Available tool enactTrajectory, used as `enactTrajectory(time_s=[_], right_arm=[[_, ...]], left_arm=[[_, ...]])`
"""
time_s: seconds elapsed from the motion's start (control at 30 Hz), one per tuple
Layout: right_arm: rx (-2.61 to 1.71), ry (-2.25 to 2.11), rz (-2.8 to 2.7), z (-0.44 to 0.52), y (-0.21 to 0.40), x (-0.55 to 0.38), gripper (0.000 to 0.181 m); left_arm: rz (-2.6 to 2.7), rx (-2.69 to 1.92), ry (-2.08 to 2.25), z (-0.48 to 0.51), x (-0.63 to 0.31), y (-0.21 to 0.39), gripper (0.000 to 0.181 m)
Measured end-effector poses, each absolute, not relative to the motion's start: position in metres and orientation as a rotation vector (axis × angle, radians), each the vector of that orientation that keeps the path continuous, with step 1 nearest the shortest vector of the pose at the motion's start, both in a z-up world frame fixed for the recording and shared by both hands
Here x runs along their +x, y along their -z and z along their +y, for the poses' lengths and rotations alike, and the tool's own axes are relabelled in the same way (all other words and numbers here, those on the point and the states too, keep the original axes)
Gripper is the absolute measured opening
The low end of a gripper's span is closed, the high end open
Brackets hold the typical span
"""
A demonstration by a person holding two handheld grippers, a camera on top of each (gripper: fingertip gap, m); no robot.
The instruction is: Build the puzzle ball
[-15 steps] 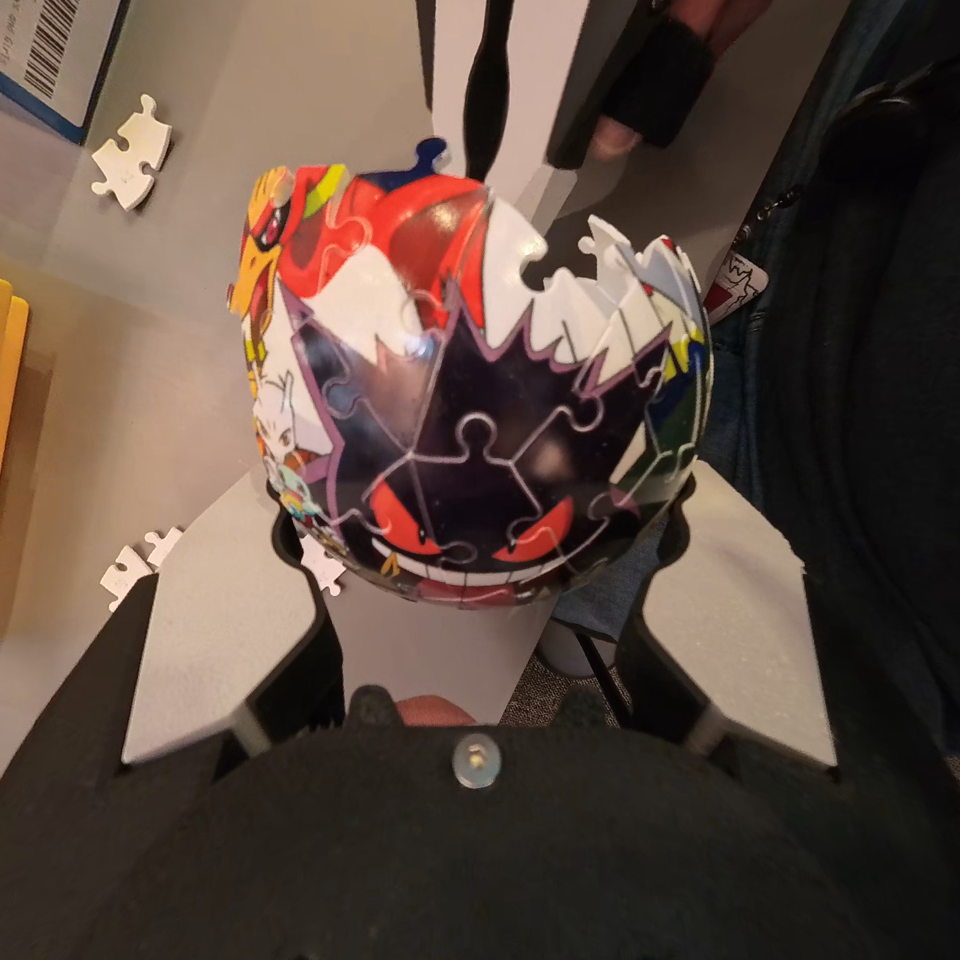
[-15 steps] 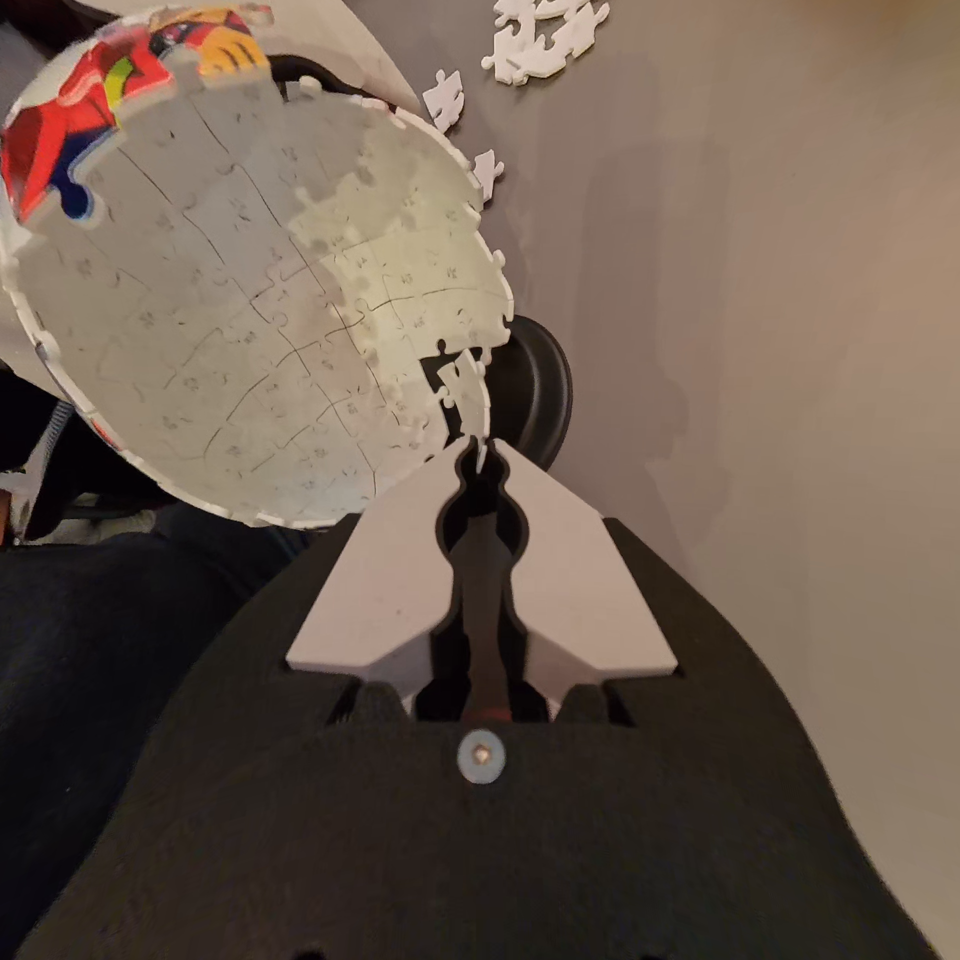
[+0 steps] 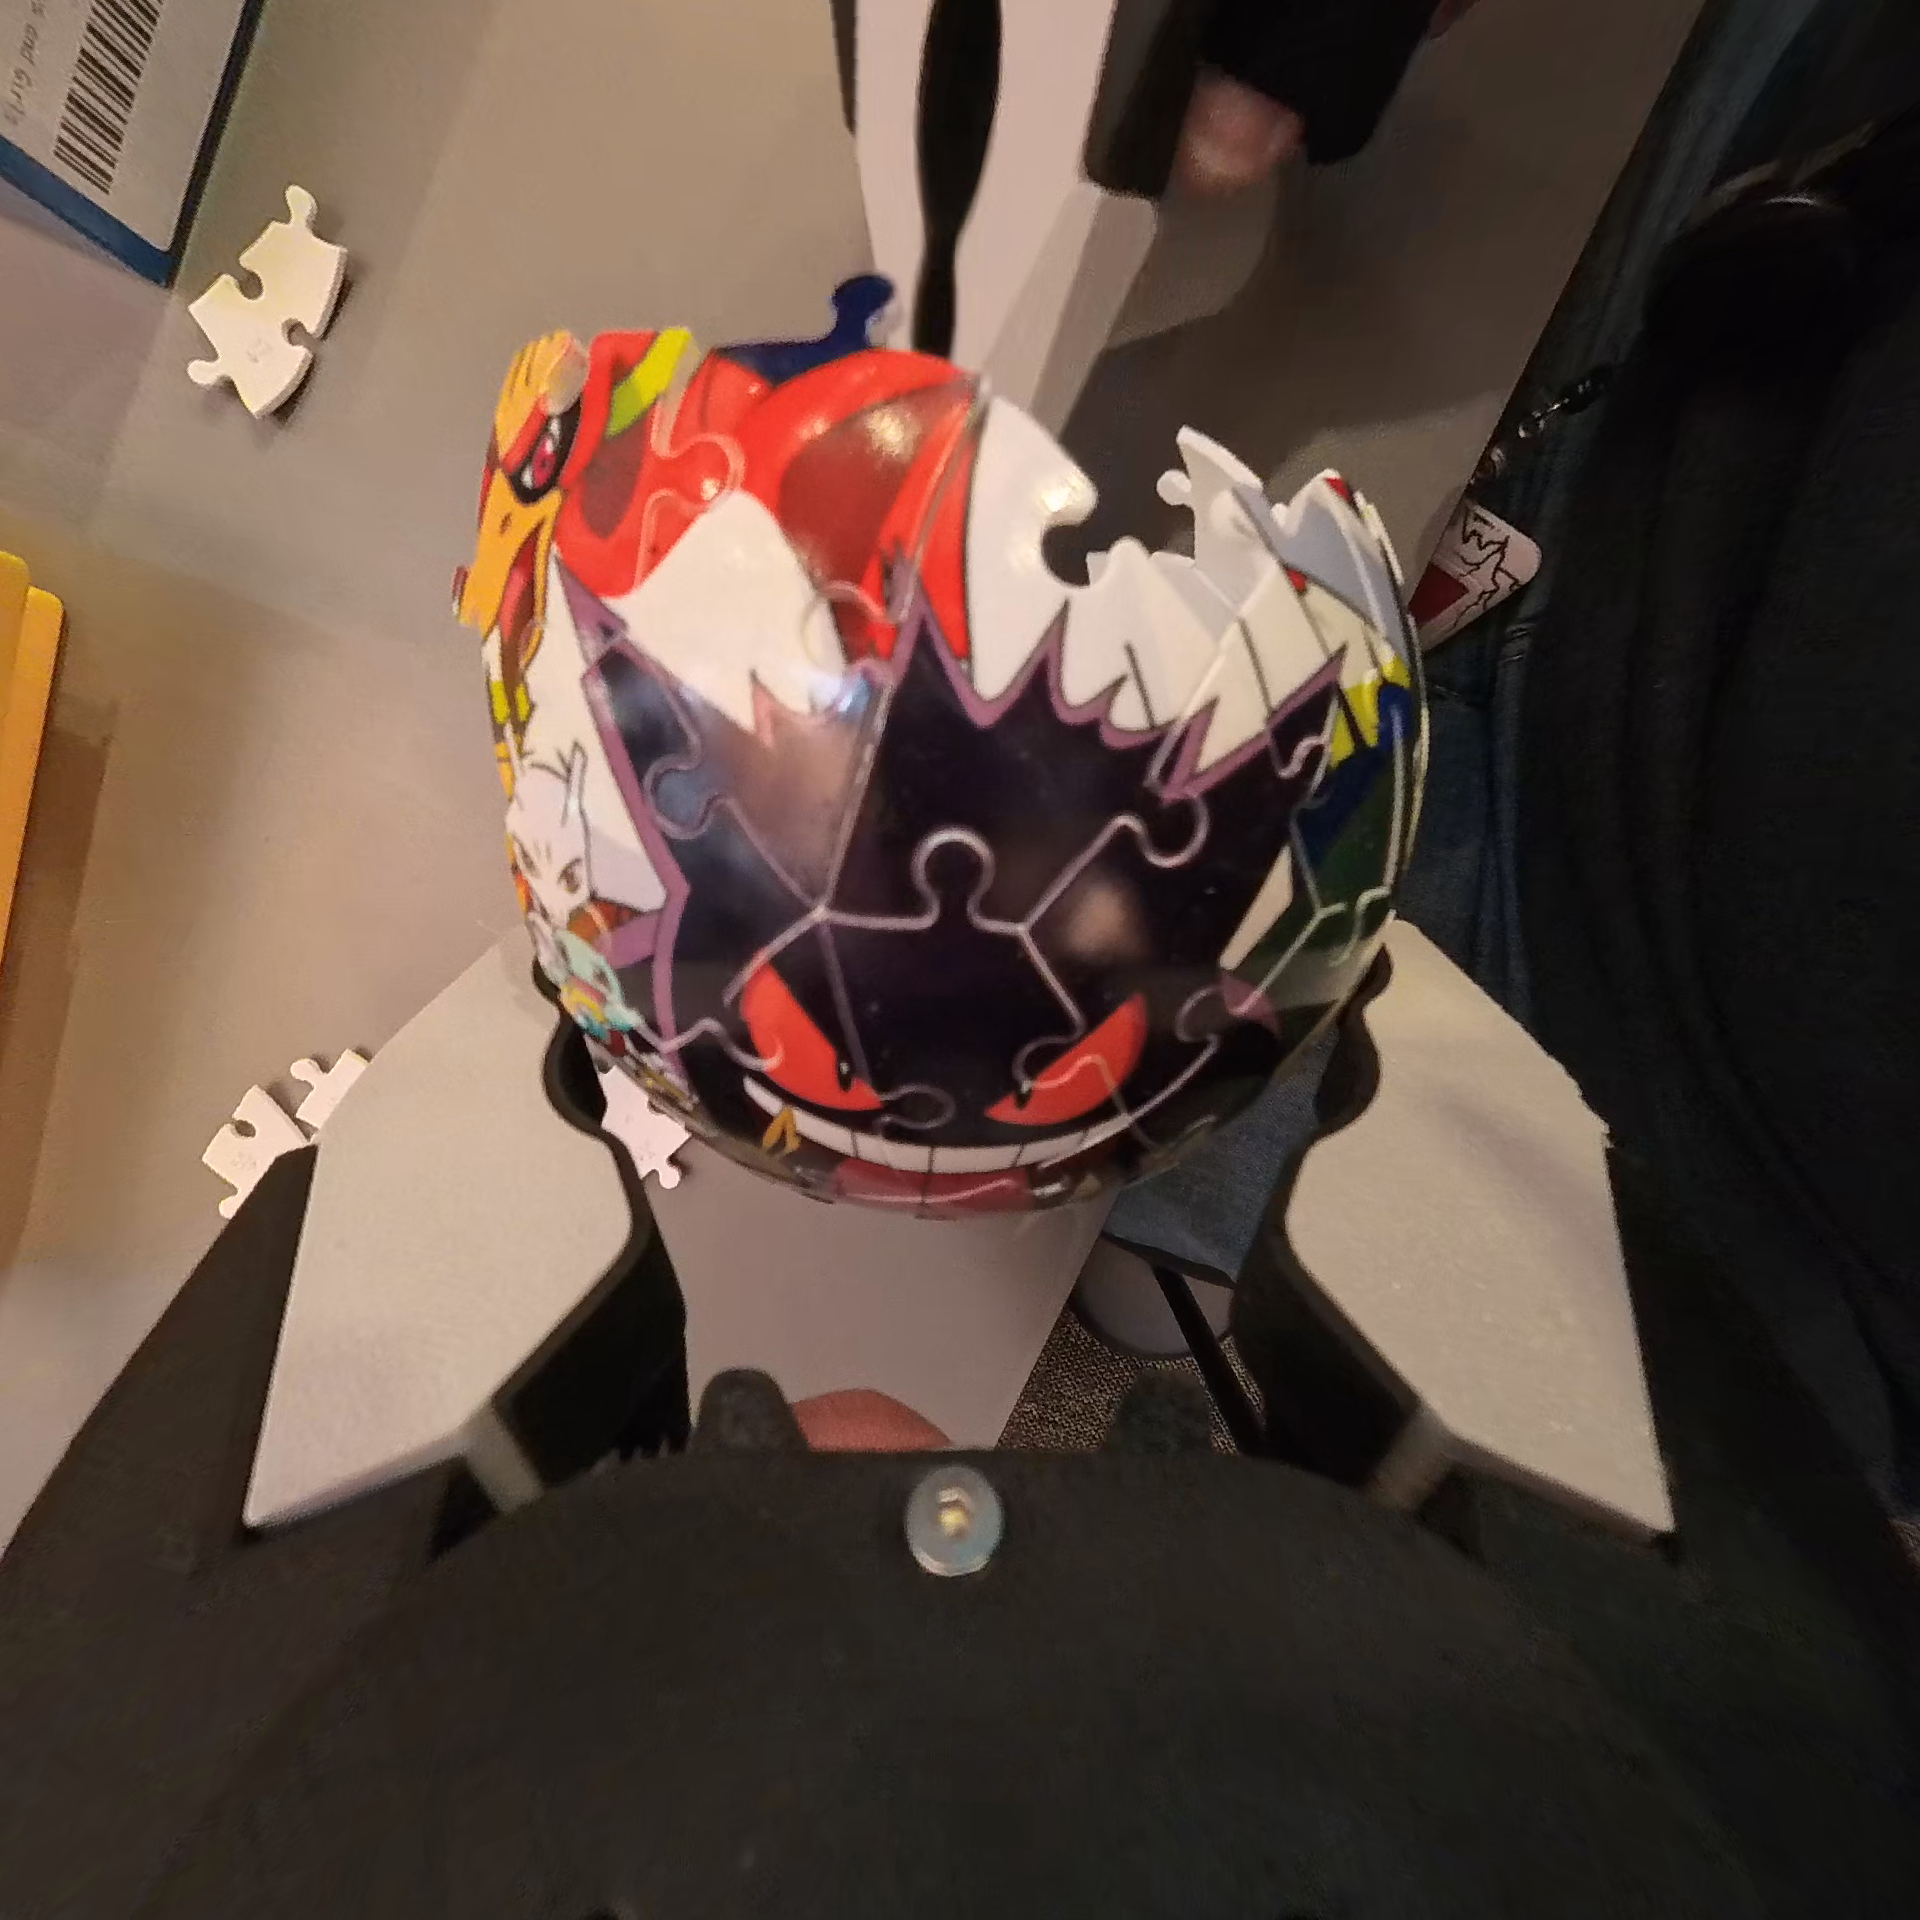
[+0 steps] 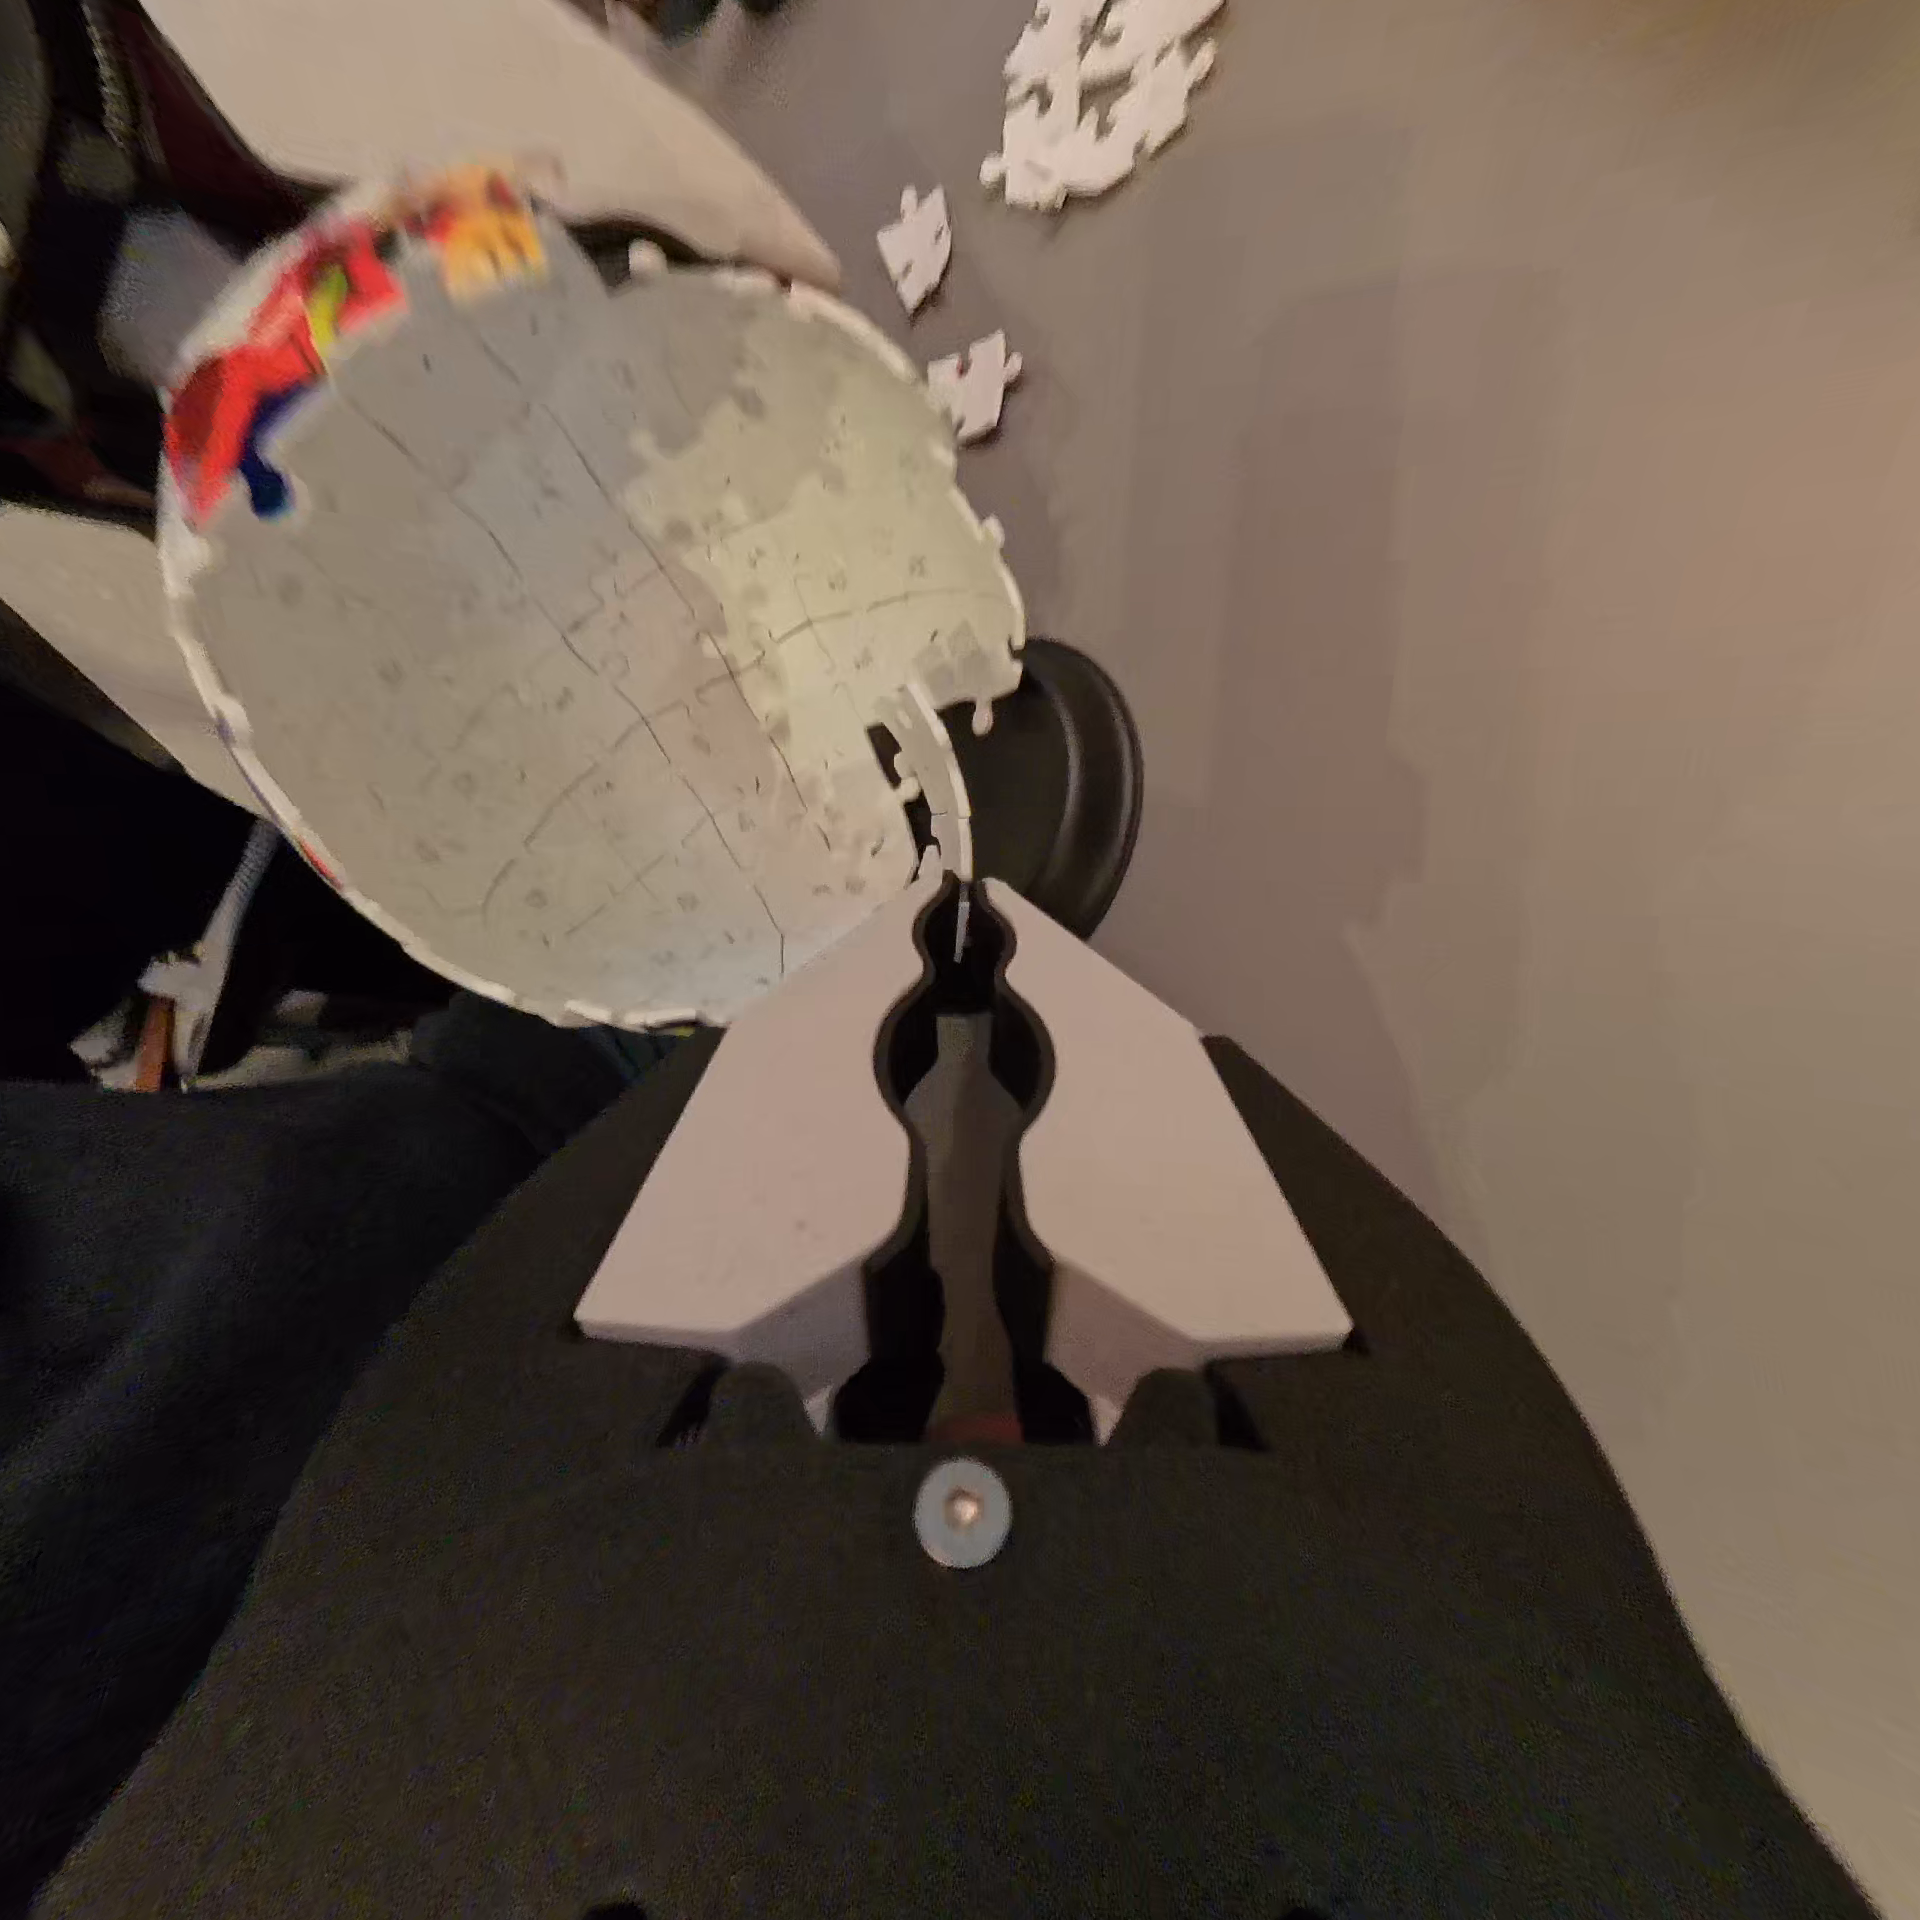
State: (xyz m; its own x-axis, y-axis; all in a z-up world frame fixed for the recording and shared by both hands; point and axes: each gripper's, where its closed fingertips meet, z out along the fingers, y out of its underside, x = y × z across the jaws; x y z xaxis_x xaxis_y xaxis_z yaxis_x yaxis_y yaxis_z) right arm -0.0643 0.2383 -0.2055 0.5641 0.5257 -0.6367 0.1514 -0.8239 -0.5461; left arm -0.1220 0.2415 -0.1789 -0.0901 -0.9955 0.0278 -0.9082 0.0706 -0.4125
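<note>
The half-built puzzle ball (image 3: 956, 810) is a glossy cartoon-printed shell with a jagged open top. My left gripper (image 3: 961, 951) is shut on it, one finger on each side of its lower half. The right wrist view shows the ball's white inside (image 4: 540, 665). My right gripper (image 4: 961, 904) is shut on a thin white puzzle piece (image 4: 948, 800), seen edge-on and touching the shell's rim at a notch. The right gripper's fingers (image 3: 1049, 229) show beyond the ball in the left wrist view.
Loose white pieces lie on the grey table (image 3: 265, 301), (image 3: 260, 1132), (image 4: 914, 255), (image 4: 971, 395), with a pile farther off (image 4: 1101, 94). A black round stand (image 4: 1081, 769) sits behind the ball. A barcoded box (image 3: 104, 114) and a person's dark clothing (image 3: 1714, 831) flank the ball. The tips of one gripper are about 8 cm away from the tips of the other.
In the right wrist view the ball has shifted right and down and is blurred. The held piece now stands more edge-on at the rim. The left grip is unchanged.
</note>
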Motion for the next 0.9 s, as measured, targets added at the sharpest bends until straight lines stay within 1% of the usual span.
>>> enactTrajectory(time_s=[0.03,0.23,0.5,0.9], right_arm=[[-2.356,-1.184,-0.514,0.242,0.203,-0.063,0.000],[-2.369,-1.276,-0.407,0.245,0.204,-0.074,0.000],[-2.420,-1.268,-0.378,0.235,0.216,-0.079,0.000],[-2.406,-1.345,-0.349,0.234,0.210,-0.079,0.000]], left_arm=[[2.088,-1.920,0.479,0.242,-0.122,0.179,0.134],[2.093,-1.917,0.478,0.242,-0.121,0.179,0.134],[2.089,-1.913,0.486,0.242,-0.121,0.179,0.134],[2.085,-1.911,0.485,0.241,-0.121,0.179,0.134]])
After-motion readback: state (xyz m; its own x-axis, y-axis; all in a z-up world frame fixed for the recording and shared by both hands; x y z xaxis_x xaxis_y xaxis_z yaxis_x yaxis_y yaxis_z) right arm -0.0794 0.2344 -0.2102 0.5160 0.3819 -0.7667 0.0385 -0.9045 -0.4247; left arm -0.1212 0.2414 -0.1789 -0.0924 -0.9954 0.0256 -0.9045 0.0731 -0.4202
